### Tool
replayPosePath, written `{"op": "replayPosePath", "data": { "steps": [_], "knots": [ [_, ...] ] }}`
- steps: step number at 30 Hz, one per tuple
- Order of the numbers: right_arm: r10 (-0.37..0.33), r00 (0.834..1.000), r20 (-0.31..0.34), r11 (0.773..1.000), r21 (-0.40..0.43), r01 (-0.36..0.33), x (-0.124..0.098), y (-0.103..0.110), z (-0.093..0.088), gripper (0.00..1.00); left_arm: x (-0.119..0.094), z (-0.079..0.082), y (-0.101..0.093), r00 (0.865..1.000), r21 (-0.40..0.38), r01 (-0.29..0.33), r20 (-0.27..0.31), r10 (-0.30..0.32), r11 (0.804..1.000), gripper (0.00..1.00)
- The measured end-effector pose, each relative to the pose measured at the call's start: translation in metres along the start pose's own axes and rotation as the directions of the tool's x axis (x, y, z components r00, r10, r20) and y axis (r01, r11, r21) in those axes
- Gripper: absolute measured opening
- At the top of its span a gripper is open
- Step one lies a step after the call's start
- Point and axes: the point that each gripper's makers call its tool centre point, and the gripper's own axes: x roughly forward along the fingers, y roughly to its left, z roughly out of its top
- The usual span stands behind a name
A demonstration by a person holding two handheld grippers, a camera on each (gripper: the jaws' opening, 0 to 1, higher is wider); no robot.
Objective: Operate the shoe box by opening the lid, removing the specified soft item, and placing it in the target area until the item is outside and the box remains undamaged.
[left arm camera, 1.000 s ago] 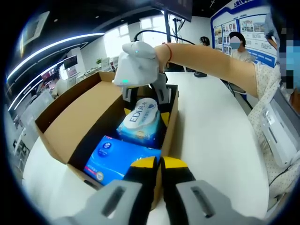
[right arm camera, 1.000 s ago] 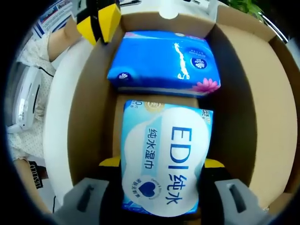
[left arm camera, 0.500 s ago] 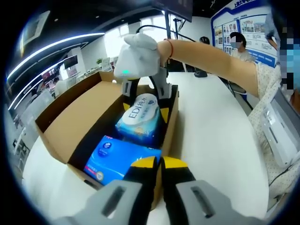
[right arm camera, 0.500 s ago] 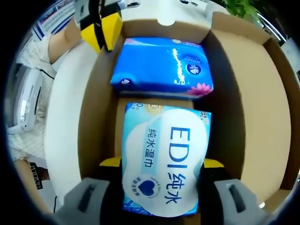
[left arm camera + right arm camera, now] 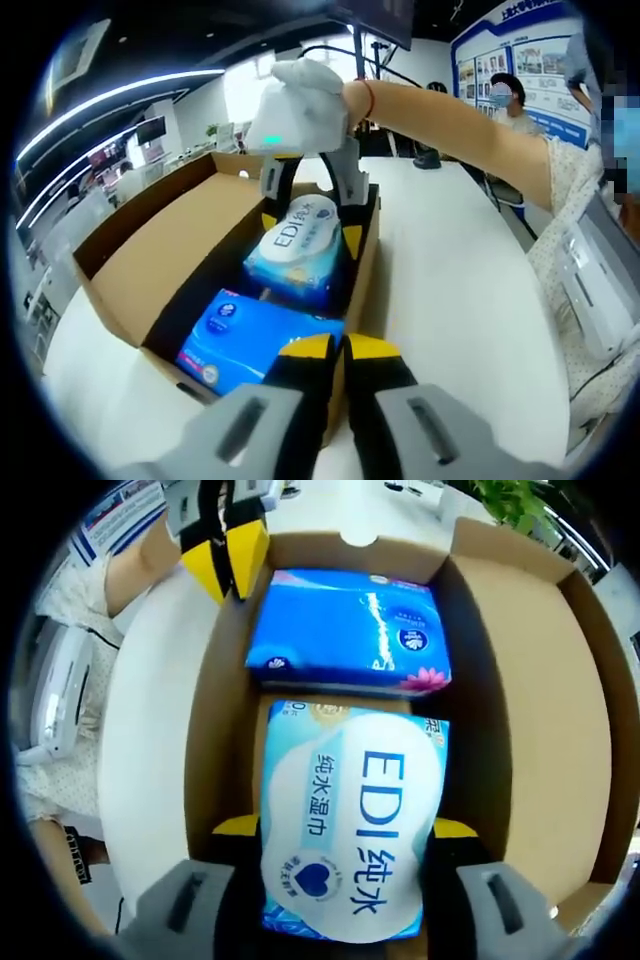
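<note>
While the shoe box (image 5: 120, 270) stood open on the white table (image 5: 470, 300), lid folded back along one long side, its contents were two soft packs: a wet-wipes pack (image 5: 345, 825) marked EDI at one end and a blue tissue pack (image 5: 345, 620) at the other, their near ends just beside each other. Right gripper (image 5: 340, 830): jaws closed against the two long sides of the wet-wipes pack, yellow tips showing at either flank; seen from the left gripper view (image 5: 305, 215), the pack appeared tilted, its gripped end lifted clear of the box floor and the other end low, near the tissue pack. Left gripper (image 5: 335, 350): jaws nearly together on the end wall of the box beside the tissue pack, seemingly pinching the cardboard to steady it; whether it truly clamped the wall could not be told. Step judged in hand: lifting the wipes out. Handling advice: raise straight up between the long walls, keep the pack level so its low end does not drag on the tissue pack or catch the rim, hold the squeeze moderate since the soft pack may bulge or slip, and keep the box held down until the pack clears the rim. Target area not identified.
</note>
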Motion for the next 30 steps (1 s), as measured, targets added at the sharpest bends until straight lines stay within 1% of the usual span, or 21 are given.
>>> {"op": "replayPosePath", "data": {
  "steps": [2, 6, 7, 8, 9, 12, 14, 17, 18, 19, 21, 22, 24, 25, 26, 27, 28, 30],
  "knots": [
    [0.0, 1.0, 0.0, 1.0, -0.002, 0.0, 0.0, 0.0, -0.001, 0.62, 0.0, 0.001, 0.0, 1.0, -0.001, 0.004, -0.001, -0.004, 1.0, 0.04],
    [0.005, 1.0, -0.004, 1.0, -0.001, -0.005, 0.001, 0.002, -0.002, 0.62, 0.002, 0.006, 0.0, 1.0, 0.019, -0.003, -0.021, 0.004, 1.0, 0.04],
    [0.005, 1.0, -0.004, 1.0, -0.002, -0.005, 0.002, 0.002, -0.002, 0.62, 0.001, 0.009, -0.001, 1.0, 0.028, -0.001, -0.012, 0.001, 1.0, 0.04],
    [0.005, 1.0, -0.005, 1.0, -0.006, -0.005, 0.002, 0.002, -0.003, 0.62, -0.002, 0.02, -0.002, 0.999, 0.036, 0.006, 0.033, -0.007, 0.999, 0.04],
    [0.007, 1.0, -0.003, 1.0, 0.0, -0.007, 0.002, 0.002, -0.003, 0.62, -0.006, 0.028, 0.002, 0.998, 0.054, -0.016, 0.062, 0.012, 0.998, 0.04],
    [0.005, 1.0, -0.001, 1.0, -0.005, -0.005, 0.002, 0.002, -0.003, 0.62, -0.014, 0.041, 0.013, 0.994, 0.09, -0.072, 0.094, 0.064, 0.993, 0.06],
    [0.005, 1.0, 0.0, 1.0, -0.005, -0.005, 0.002, 0.002, -0.003, 0.62, -0.009, 0.046, 0.02, 0.993, 0.084, -0.076, 0.091, 0.068, 0.994, 0.07],
    [0.005, 1.0, 0.002, 1.0, -0.003, -0.005, 0.001, 0.005, -0.001, 0.62, 0.007, 0.045, 0.031, 0.994, 0.102, -0.091, 0.067, 0.085, 0.991, 0.14],
    [0.0, 1.0, 0.005, 1.0, -0.006, 0.0, 0.0, 0.006, 0.0, 0.62, 0.013, 0.04, 0.033, 0.997, 0.093, -0.077, 0.035, 0.074, 0.993, 0.14],
    [-0.003, 1.0, 0.008, 1.0, -0.008, 0.003, -0.001, 0.005, 0.001, 0.62, 0.02, 0.037, 0.034, 0.998, 0.08, -0.061, 0.021, 0.059, 0.995, 0.15],
    [-0.009, 1.0, 0.011, 1.0, -0.008, 0.01, -0.003, 0.007, 0.002, 0.62, 0.032, 0.036, 0.04, 0.998, 0.078, -0.058, 0.023, 0.056, 0.995, 0.17],
    [-0.014, 1.0, 0.015, 1.0, -0.007, 0.014, -0.005, 0.007, 0.003, 0.62, 0.039, 0.035, 0.042, 0.999, 0.066, -0.044, 0.026, 0.043, 0.997, 0.2],
    [-0.018, 1.0, 0.023, 1.0, 0.002, 0.018, -0.01, 0.006, 0.004, 0.62, 0.046, 0.032, 0.041, 1.0, 0.038, -0.011, 0.027, 0.01, 0.999, 0.21],
    [-0.024, 0.999, 0.027, 1.0, -0.002, 0.024, -0.012, 0.006, 0.005, 0.62, 0.044, 0.033, 0.048, 0.999, 0.028, -0.006, 0.036, 0.005, 1.0, 0.22],
    [-0.028, 0.999, 0.029, 1.0, -0.003, 0.028, -0.014, 0.006, 0.005, 0.62, 0.044, 0.033, 0.049, 0.999, 0.019, 0.002, 0.044, -0.003, 1.0, 0.24],
    [-0.03, 0.999, 0.033, 1.0, 0.004, 0.03, -0.015, 0.006, 0.005, 0.62, 0.041, 0.034, 0.057, 0.998, 0.005, 0.01, 0.054, -0.011, 1.0, 0.26],
    [-0.032, 0.999, 0.039, 0.999, 0.004, 0.032, -0.016, 0.006, 0.006, 0.62, 0.04, 0.035, 0.059, 0.998, 0.003, 0.012, 0.059, -0.012, 1.0, 0.3],
    [-0.033, 0.999, 0.037, 0.999, 0.005, 0.033, -0.017, 0.007, 0.006, 0.62, 0.042, 0.035, 0.056, 0.997, -0.024, 0.023, 0.073, -0.021, 0.999, 0.31]
  ]
}}
